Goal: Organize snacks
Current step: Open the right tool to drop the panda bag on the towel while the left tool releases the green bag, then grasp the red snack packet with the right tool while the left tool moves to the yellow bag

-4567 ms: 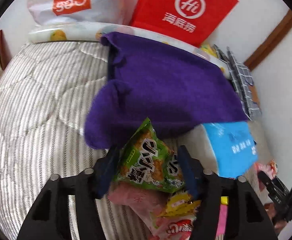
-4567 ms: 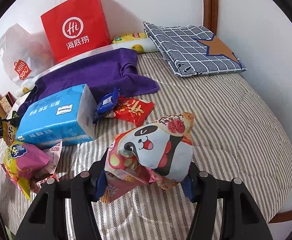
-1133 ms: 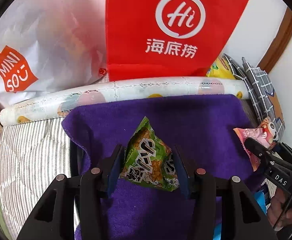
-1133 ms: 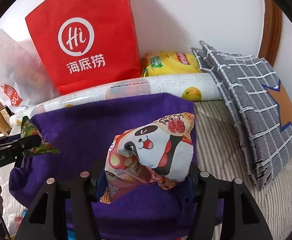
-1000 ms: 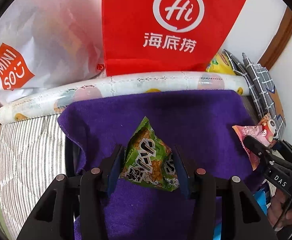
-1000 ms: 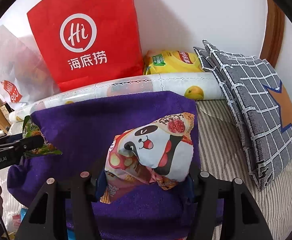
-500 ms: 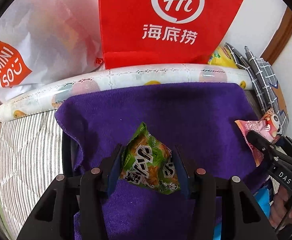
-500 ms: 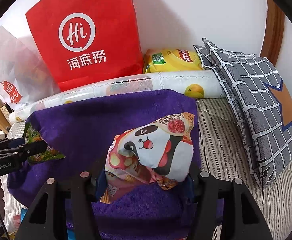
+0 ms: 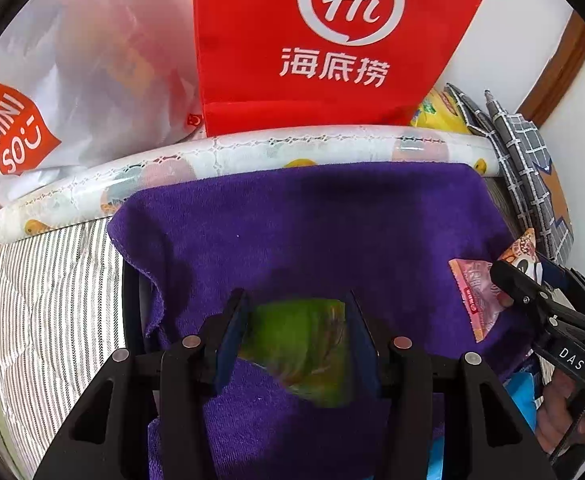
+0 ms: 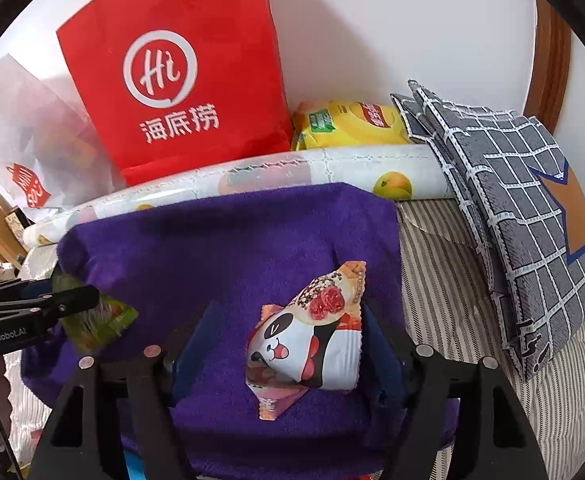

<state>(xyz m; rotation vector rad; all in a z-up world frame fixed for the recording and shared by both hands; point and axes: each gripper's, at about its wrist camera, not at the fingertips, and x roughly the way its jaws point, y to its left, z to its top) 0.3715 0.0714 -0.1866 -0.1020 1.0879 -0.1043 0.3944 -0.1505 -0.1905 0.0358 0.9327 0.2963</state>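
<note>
A purple towel (image 9: 332,220) lies spread on the striped bed; it also shows in the right wrist view (image 10: 232,248). My left gripper (image 9: 297,320) is open over it. The green snack packet (image 9: 308,348) is blurred between its fingers, dropping onto the towel; it shows at the left in the right wrist view (image 10: 100,320). My right gripper (image 10: 288,344) is open. The panda snack packet (image 10: 312,340) sits loose between its fingers on the towel, and shows in the left wrist view (image 9: 488,288).
A red paper bag (image 10: 172,80) and a white Miniso bag (image 9: 52,100) stand against the wall behind a rolled fruit-print sheet (image 10: 292,172). A yellow packet (image 10: 352,122) and a grey checked cushion (image 10: 512,208) lie at the right. Striped bedding (image 9: 52,300) lies on the left.
Both grippers have opened. The green packet slipped down from the left fingers and the panda packet dropped from the right fingers onto the purple towel.
</note>
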